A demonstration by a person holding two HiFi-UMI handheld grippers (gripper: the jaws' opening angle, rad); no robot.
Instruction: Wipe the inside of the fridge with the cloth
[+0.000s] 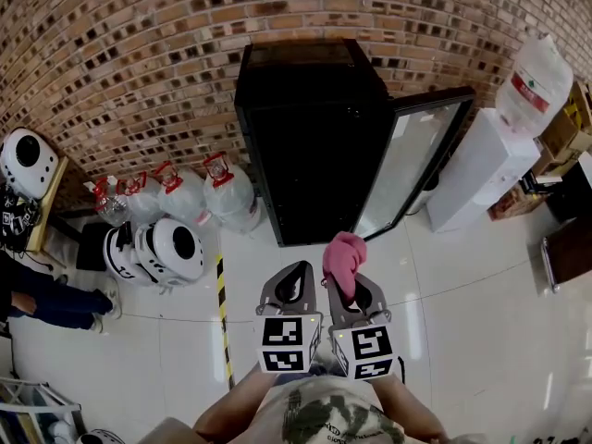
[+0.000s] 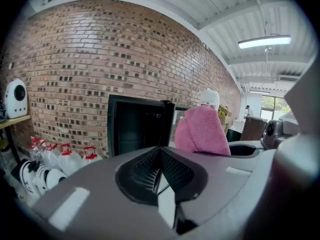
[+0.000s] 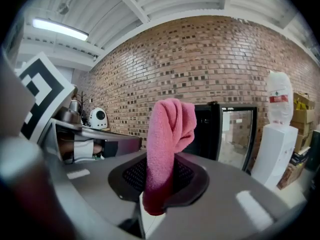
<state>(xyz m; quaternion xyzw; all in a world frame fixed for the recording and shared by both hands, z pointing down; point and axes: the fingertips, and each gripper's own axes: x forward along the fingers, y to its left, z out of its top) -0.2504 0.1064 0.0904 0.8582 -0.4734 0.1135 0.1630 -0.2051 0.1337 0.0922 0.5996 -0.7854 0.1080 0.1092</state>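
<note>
While the pink cloth (image 3: pixel 167 144) is clamped upright in the right gripper (image 1: pixel 350 294), the left gripper (image 1: pixel 294 283) is seen shut and empty — both held before the open black fridge (image 1: pixel 310 146).

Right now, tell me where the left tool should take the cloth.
Take the cloth by its bunched top, which stands free above the right tool. Its lower part is pinched in that tool's jaws. Come in from the left, since the left tool sits just beside it on that side. The left tool's jaws are together, so open them first.
</note>
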